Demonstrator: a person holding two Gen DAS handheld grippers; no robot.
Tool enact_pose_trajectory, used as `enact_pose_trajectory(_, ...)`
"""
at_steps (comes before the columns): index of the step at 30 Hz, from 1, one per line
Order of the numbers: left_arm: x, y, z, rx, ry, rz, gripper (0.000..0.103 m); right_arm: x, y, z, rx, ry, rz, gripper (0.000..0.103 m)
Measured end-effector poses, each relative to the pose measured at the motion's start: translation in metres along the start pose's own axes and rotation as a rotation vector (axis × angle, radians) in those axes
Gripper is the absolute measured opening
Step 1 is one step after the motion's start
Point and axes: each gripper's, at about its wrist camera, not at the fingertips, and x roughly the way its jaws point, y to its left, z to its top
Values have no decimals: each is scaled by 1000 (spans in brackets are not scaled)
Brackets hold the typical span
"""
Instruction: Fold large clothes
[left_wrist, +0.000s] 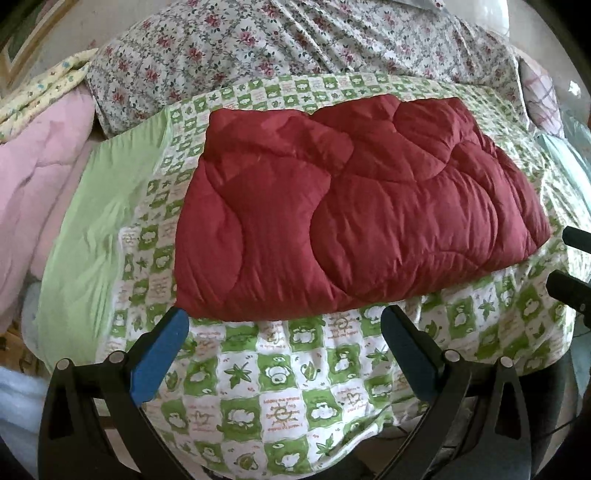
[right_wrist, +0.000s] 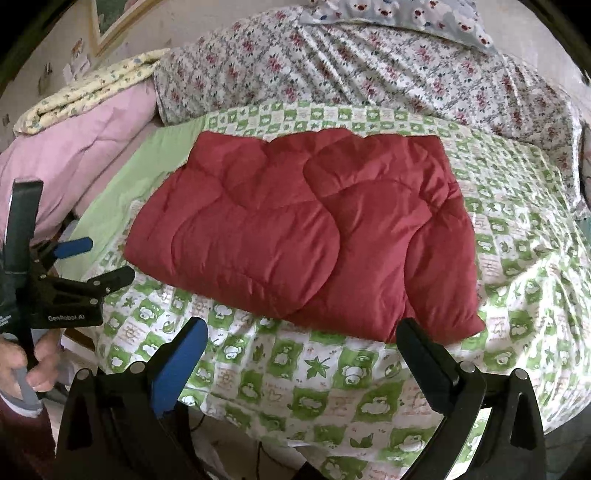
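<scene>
A dark red quilted garment (left_wrist: 351, 210) lies folded into a flat rectangle on the green-and-white patterned bed sheet (left_wrist: 280, 387). It also shows in the right wrist view (right_wrist: 303, 229). My left gripper (left_wrist: 284, 321) is open and empty, its blue-padded fingers just short of the garment's near edge. My right gripper (right_wrist: 303, 332) is open and empty, also just in front of the near edge. The left gripper (right_wrist: 107, 262) shows at the left of the right wrist view, held by a hand, jaws apart. The right gripper's fingers (left_wrist: 569, 284) show at the right edge of the left wrist view.
A floral blanket (left_wrist: 295, 40) lies bunched behind the garment. A pink quilt (left_wrist: 40, 177) with a yellow floral cloth (left_wrist: 44, 88) on it is piled at the left. A plain green sheet strip (left_wrist: 103, 221) runs along the left. The bed's front edge (right_wrist: 332, 458) drops off near me.
</scene>
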Motion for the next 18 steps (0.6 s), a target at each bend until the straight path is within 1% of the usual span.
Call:
enact_pose_trajectory(8,12,-3,9,1,22,-1,103,23,-3,10,18,39,6,103)
enact_pose_trajectory(18,20,-5,19,11,30,-4,103,33,0,30,-15,58,-12,103)
